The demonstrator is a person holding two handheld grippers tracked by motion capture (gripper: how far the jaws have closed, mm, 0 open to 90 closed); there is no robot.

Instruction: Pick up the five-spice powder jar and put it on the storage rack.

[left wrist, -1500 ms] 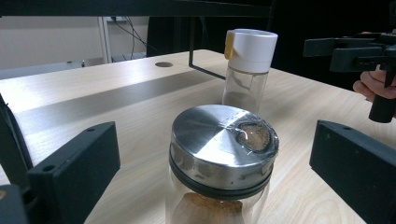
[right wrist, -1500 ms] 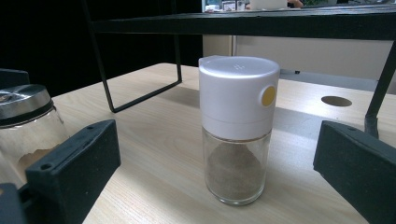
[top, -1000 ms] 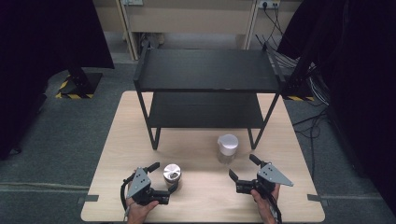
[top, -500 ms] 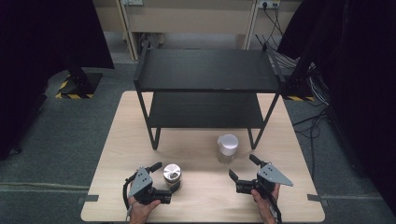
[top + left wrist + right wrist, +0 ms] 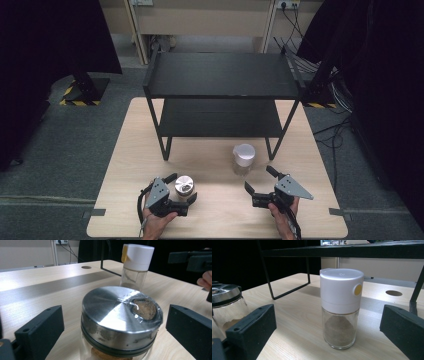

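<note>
- left gripper [image 5: 181,190] has slid up around the steel-lid jar [image 5: 184,184], jaws wide, probably not touching yet
- right gripper [image 5: 259,181] open, facing white-cap shaker [image 5: 243,158]

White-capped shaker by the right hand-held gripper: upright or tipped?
Upright. The white-capped shaker stands on its glass base on the table, cap on top, brown powder settled level at the bottom.

The rack [image 5: 222,95] stands at the table's [image 5: 125,150] back edge. Two jars sit before it: one [image 5: 184,186] front-left, one [image 5: 243,159] right.
</note>
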